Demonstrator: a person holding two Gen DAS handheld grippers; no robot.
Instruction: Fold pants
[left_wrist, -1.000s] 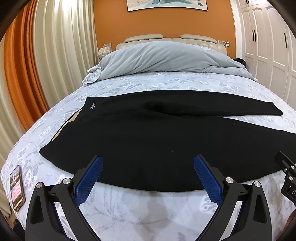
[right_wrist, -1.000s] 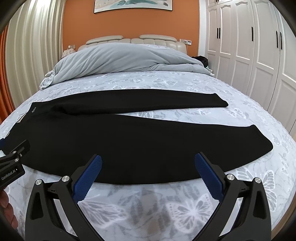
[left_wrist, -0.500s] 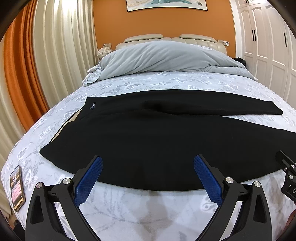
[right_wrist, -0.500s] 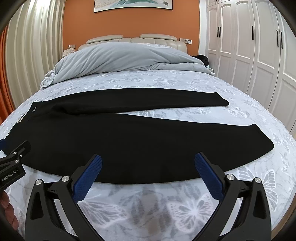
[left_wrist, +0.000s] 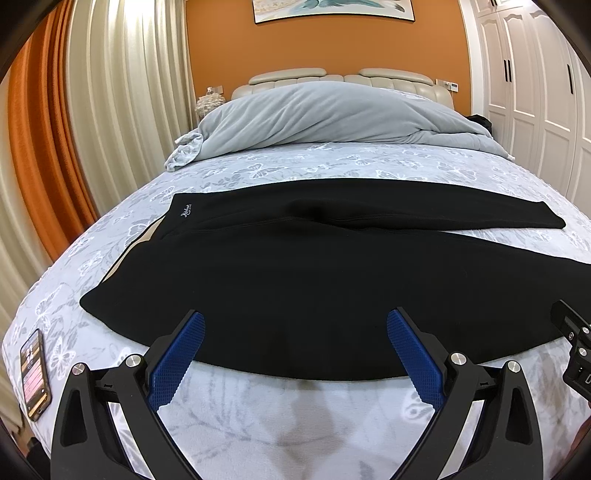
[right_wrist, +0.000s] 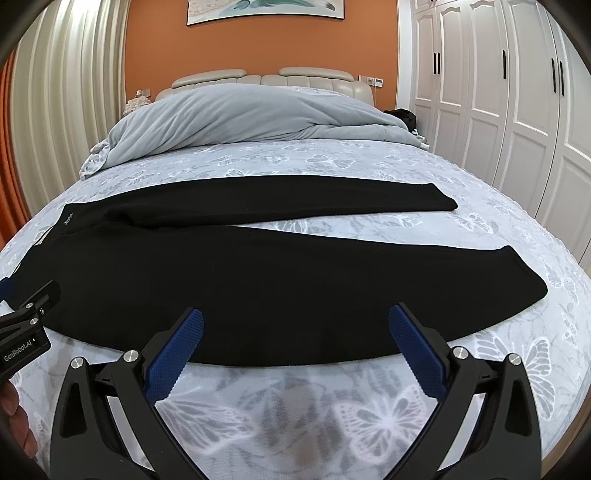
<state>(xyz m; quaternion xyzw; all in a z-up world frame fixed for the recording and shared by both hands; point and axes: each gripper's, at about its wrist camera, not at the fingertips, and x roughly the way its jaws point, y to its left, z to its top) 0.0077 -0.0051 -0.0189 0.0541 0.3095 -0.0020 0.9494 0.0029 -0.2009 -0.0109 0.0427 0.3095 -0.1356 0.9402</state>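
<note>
Black pants (left_wrist: 295, 266) lie flat across the bed, waistband to the left, both legs spread out to the right; they also show in the right wrist view (right_wrist: 266, 280). My left gripper (left_wrist: 295, 321) is open and empty, just above the near edge of the pants by the waist end. My right gripper (right_wrist: 295, 319) is open and empty, above the near edge of the nearer leg. The leg cuffs (right_wrist: 524, 280) lie at the right.
The bed has a pale butterfly-print sheet (left_wrist: 295, 424). A grey duvet (left_wrist: 332, 114) is heaped at the headboard. A phone (left_wrist: 35, 373) lies at the bed's left near corner. White wardrobes (right_wrist: 517, 110) stand at the right, curtains (left_wrist: 74, 129) at the left.
</note>
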